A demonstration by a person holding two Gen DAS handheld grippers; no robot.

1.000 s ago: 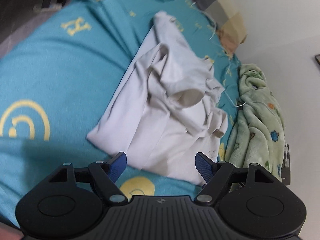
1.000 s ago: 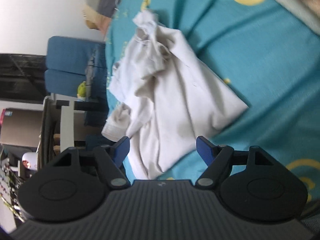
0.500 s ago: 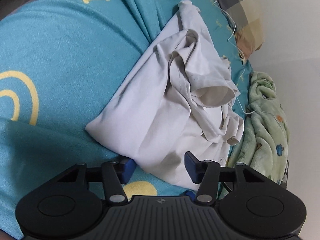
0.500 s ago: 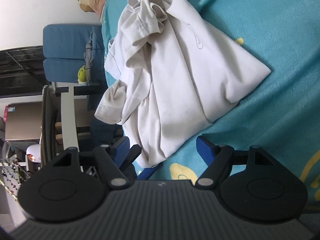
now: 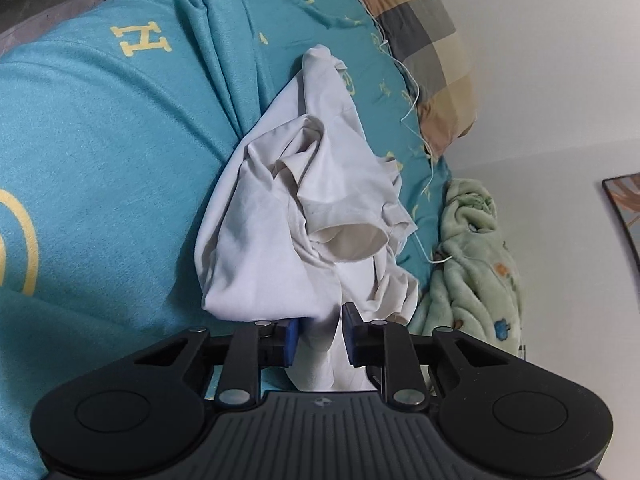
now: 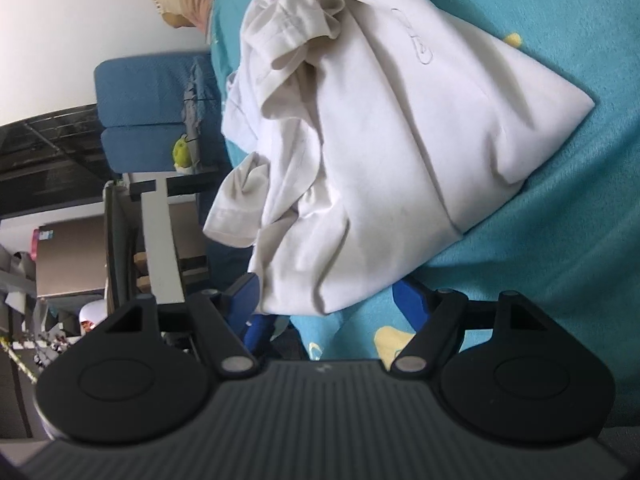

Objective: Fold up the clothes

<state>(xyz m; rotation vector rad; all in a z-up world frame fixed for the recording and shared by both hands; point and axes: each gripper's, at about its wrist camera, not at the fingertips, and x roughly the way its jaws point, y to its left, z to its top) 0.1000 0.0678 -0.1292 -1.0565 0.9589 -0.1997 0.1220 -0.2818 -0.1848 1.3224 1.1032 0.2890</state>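
A crumpled white T-shirt (image 5: pixel 296 216) lies on the teal bedspread (image 5: pixel 100 152). My left gripper (image 5: pixel 320 340) is shut on the shirt's near hem, with white cloth bunched between its blue pads. In the right wrist view the same shirt (image 6: pixel 392 132) fills the middle. My right gripper (image 6: pixel 328 300) is open, its blue fingers straddling the shirt's lower corner, which hangs between them. A blue finger of the left gripper (image 6: pixel 258 330) shows just below that corner.
A checked pillow (image 5: pixel 428 52) lies at the head of the bed by the white wall. A green fleece blanket (image 5: pixel 476 264) is bunched at the bed's right edge. A blue chair (image 6: pixel 148 116) and a desk (image 6: pixel 160 216) stand beside the bed.
My left gripper closed on the shirt's near hem and drew it up. My right gripper moved closer, so the shirt's corner now lies between its open fingers.
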